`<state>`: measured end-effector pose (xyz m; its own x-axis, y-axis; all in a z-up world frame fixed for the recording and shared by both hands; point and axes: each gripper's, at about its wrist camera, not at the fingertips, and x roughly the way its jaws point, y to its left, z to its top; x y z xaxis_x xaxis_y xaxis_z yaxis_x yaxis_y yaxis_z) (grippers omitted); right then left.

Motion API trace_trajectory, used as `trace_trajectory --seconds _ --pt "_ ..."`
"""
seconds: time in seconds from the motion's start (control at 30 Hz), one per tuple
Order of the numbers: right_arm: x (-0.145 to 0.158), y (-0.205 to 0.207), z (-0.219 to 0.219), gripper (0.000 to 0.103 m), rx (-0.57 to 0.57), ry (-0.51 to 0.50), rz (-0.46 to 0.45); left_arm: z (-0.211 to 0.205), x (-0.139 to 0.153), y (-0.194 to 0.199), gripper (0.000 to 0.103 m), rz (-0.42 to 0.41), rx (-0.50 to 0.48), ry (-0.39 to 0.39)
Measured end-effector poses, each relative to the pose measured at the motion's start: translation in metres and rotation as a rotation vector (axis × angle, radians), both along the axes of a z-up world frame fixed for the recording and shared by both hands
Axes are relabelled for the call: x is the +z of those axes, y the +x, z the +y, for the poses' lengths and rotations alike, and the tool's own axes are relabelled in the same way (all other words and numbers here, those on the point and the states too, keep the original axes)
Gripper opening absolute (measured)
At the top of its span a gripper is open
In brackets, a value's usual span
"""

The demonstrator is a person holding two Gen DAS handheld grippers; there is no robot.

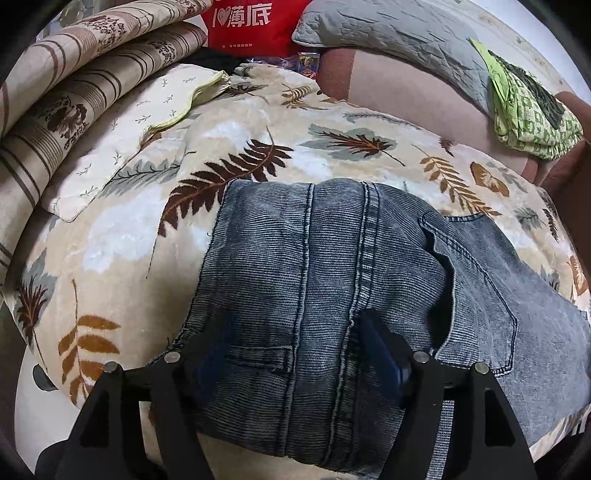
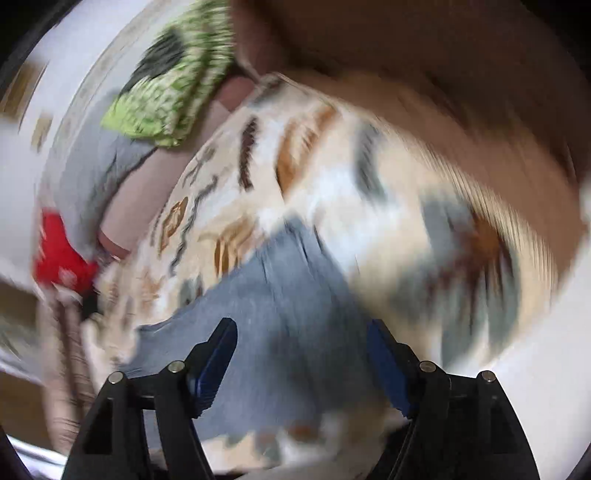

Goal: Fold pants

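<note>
Lying folded, jeans (image 1: 332, 277) leave blanket (image 1: 110, 258) bare leftward.

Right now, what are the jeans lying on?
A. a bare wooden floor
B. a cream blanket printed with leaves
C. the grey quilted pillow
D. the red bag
B: in the left wrist view the jeans rest flat on the leaf-print blanket, well short of the grey pillow and the red bag behind.

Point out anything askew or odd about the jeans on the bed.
The jeans lie folded on the leaf-print blanket, but a back-pocket panel sticks out crookedly to the right. No damage visible. The right wrist view is too blurred to judge.
</note>
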<state>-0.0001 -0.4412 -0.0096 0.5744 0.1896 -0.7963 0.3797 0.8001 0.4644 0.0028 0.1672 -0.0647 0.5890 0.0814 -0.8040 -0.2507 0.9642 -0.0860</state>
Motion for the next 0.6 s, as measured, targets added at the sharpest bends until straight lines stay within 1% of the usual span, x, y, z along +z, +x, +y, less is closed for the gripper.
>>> trace_trajectory --seconds 0.03,0.07,0.1,0.13,0.17,0.2,0.23,0.27,0.33,0.37,0.4,0.47,0.5,0.53,0.57,0.6 --pt "0.000 0.022 0.001 0.074 0.042 -0.033 0.014 0.000 0.000 0.000 0.073 -0.001 -0.001 0.000" --pt "-0.004 0.040 0.003 0.073 0.076 -0.066 0.049 0.001 0.000 0.000 0.073 -0.001 -0.001 -0.003" --pt "-0.010 0.054 0.001 0.067 0.097 -0.094 0.087 0.001 0.000 0.000 0.075 -0.001 0.002 -0.005" --pt "-0.020 0.070 0.004 0.052 0.126 -0.114 0.142 0.001 -0.001 0.000 0.075 0.000 0.004 -0.003" --pt "-0.031 0.082 0.009 0.041 0.165 -0.132 0.196 0.001 -0.001 0.000 0.077 -0.001 0.005 0.002" --pt "-0.040 0.082 0.011 0.027 0.184 -0.171 0.226 0.001 -0.001 0.000 0.080 -0.002 0.007 0.008" --pt "-0.045 0.081 0.013 0.021 0.202 -0.210 0.240 0.002 -0.002 0.000 0.081 -0.003 0.009 0.012" --pt "-0.042 0.081 0.018 0.020 0.225 -0.238 0.239 0.003 -0.002 0.000 0.082 -0.003 0.009 0.011" --pt "-0.024 0.078 0.026 0.019 0.252 -0.296 0.192 0.003 -0.003 0.000 0.083 -0.005 0.006 0.013" --pt "-0.009 0.078 0.029 0.019 0.255 -0.341 0.150 0.002 -0.003 0.000 0.083 -0.006 0.005 0.018" --pt "0.001 0.077 0.031 0.019 0.252 -0.364 0.120 0.001 -0.003 0.001 0.083 -0.006 0.005 0.024" --pt "0.020 0.078 0.035 0.019 0.256 -0.387 0.039 0.000 -0.004 0.001 0.084 -0.006 0.007 0.032" --pt "0.018 0.081 0.036 0.019 0.253 -0.396 0.025 0.000 -0.004 0.001 0.084 -0.007 0.010 0.034" --pt "0.009 0.085 0.035 0.023 0.254 -0.389 0.040 0.000 -0.004 0.001 0.084 -0.008 0.012 0.038" --pt "-0.013 0.093 0.034 0.024 0.268 -0.369 0.086 -0.001 -0.004 0.002 0.084 -0.008 0.014 0.041" --pt "-0.034 0.101 0.036 0.026 0.277 -0.368 0.132 -0.001 -0.004 0.002 0.084 -0.008 0.015 0.042"
